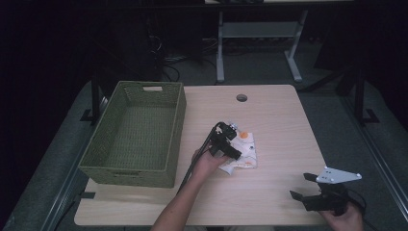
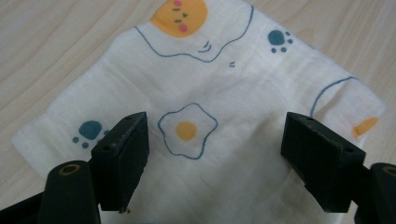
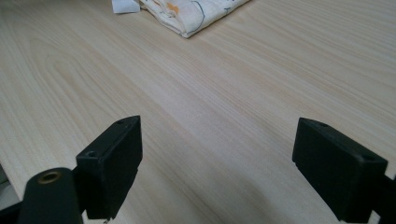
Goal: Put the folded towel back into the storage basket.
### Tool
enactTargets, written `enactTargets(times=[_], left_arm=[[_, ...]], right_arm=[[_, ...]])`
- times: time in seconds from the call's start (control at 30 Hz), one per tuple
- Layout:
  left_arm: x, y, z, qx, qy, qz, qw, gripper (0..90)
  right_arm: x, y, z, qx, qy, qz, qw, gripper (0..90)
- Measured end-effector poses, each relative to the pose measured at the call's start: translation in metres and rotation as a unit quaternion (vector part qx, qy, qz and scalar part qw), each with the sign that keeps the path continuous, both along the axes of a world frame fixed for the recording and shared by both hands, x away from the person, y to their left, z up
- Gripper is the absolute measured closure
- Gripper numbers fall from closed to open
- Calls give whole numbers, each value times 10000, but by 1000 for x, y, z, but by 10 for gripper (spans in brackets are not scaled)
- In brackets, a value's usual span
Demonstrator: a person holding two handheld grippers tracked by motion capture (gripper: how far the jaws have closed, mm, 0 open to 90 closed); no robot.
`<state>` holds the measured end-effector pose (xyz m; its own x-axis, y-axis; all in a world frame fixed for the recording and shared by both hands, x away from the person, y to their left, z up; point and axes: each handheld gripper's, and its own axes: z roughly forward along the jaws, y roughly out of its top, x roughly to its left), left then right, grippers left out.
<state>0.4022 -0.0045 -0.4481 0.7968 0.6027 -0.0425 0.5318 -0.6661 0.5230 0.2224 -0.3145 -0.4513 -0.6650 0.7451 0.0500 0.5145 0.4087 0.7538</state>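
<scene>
High view: a folded white cloth (image 1: 243, 153) printed with fried eggs and blue paw prints lies flat near the middle of the light wooden table (image 1: 279, 115), just right of a green woven basket (image 1: 137, 134) that sits along the table's left side. The left gripper (image 1: 230, 140) hangs right over the cloth, held by the person's left hand (image 1: 208, 162), whose forearm comes in from the bottom edge. In the left gripper view the two black jaws stand wide apart on either side of a fried-egg print (image 2: 187, 130), with the cloth (image 2: 205, 121) lying between and beneath them — the pads are not pressing on it, and whether their tips touch the fabric cannot be told. The right gripper (image 1: 302, 187) rests low near the table's front right corner, well apart from the cloth, its grey three-cornered plate on top; in the right gripper view its jaws are wide too, with bare wood between them and nothing held, and the cloth's folded edge (image 3: 187, 14) shows far off at the top.
</scene>
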Motion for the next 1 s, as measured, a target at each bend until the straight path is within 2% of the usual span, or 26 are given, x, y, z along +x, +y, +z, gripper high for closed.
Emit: enactTargets(times=[0.1, 0.27, 0.37, 0.4, 0.77, 0.83, 0.87, 1.0], left_arm=[[2, 1, -1, -23, 73, 40, 10000, 245], [4, -2, 0, -28, 86, 91, 9999, 258], [5, -6, 0, 83, 136, 46, 9999, 258], [6, -11, -1, 199, 197, 72, 9996, 258], [8, -16, 0, 461, 164, 61, 9988, 313], [9, -18, 1, 536, 190, 60, 9984, 316], [10, -20, 2, 644, 257, 25, 9976, 327], [12, -23, 4, 769, 336, -16, 9965, 374]], right_arm=[[0, 0, 0, -1, -3, 6, 10000, 158], [0, 1, 0, -20, 15, 25, 10000, 158], [1, 1, -1, -35, 20, 41, 10000, 158], [0, 1, -1, -42, 30, 46, 10000, 158], [0, 0, -1, -40, 55, 47, 10000, 158], [0, 1, -1, -45, 53, 54, 10000, 158], [0, 1, -1, -43, 62, 63, 10000, 158], [1, 2, -1, -60, 81, 81, 9999, 158]])
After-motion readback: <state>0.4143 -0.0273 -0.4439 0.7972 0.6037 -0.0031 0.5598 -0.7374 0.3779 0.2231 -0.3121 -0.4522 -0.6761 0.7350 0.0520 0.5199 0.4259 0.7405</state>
